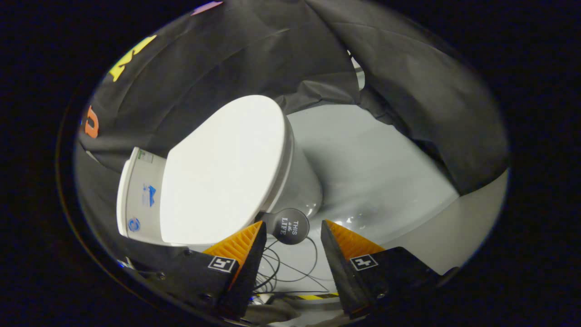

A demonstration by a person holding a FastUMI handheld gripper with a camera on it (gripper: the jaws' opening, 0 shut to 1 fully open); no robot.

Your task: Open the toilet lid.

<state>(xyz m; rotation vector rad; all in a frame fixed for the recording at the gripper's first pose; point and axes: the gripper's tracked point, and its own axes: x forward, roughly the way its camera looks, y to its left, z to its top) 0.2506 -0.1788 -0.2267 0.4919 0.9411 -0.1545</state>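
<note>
**Lid still down, gripper on approach**

Clearly, the task has barely begun. The smooth white oval plastic toilet lid [227, 170] lies flat and closed on the white ceramic toilet bowl [302, 181], with no gap visible along its rim, so the whole lift is left to do.

The hand-held gripper [292, 234] hangs with its two orange-ribbed black fingers [240, 245] spread wide apart and nothing between them. Neither finger touches the lid, though the left one sits close to the lid's near edge. From the fingers, the lid spreads away toward 11 o'clock, and the white cistern [136, 195] with its blue stickers stands at the lid's far end, near 9 o'clock.

Just ahead of the fingers, at 12 o'clock, a small round dark grey tag with white lettering [290, 225] sticks out from under the lid's edge; it looks like a pull tab fixed there, though I cannot tell how it is attached. Thin black cables [290, 268] lie looped on the pale grey floor [376, 168] below it.

What remains, as I judge it: bring the fingers to the tab or the lid's rim, close on it, and swing the lid up toward the cistern.
</note>
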